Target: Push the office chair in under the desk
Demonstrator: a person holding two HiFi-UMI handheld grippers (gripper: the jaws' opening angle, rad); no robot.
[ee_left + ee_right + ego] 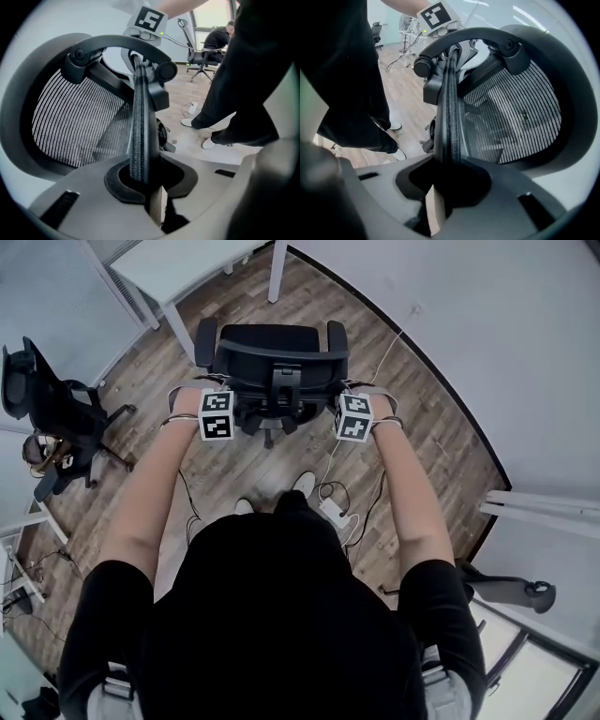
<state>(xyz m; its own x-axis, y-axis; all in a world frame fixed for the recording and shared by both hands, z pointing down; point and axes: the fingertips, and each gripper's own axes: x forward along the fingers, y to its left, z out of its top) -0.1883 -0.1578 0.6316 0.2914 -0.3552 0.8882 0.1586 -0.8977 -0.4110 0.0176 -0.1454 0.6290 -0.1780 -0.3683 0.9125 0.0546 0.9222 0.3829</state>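
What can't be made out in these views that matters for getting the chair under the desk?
- Desk: cut off by the head view's top edge; the space under it is unseen.
- Office chair base and casters: head view, mostly hidden beneath the chair itself.
- Left gripper and right gripper: jaws hidden under marker cubes in the head view; their own views show each clamped on the backrest edge.
- Floor cables: partly covered by the person.

Person (281, 615) behind office chair (272, 362), desk (187, 263) beyond it, second chair (56, 413) at left
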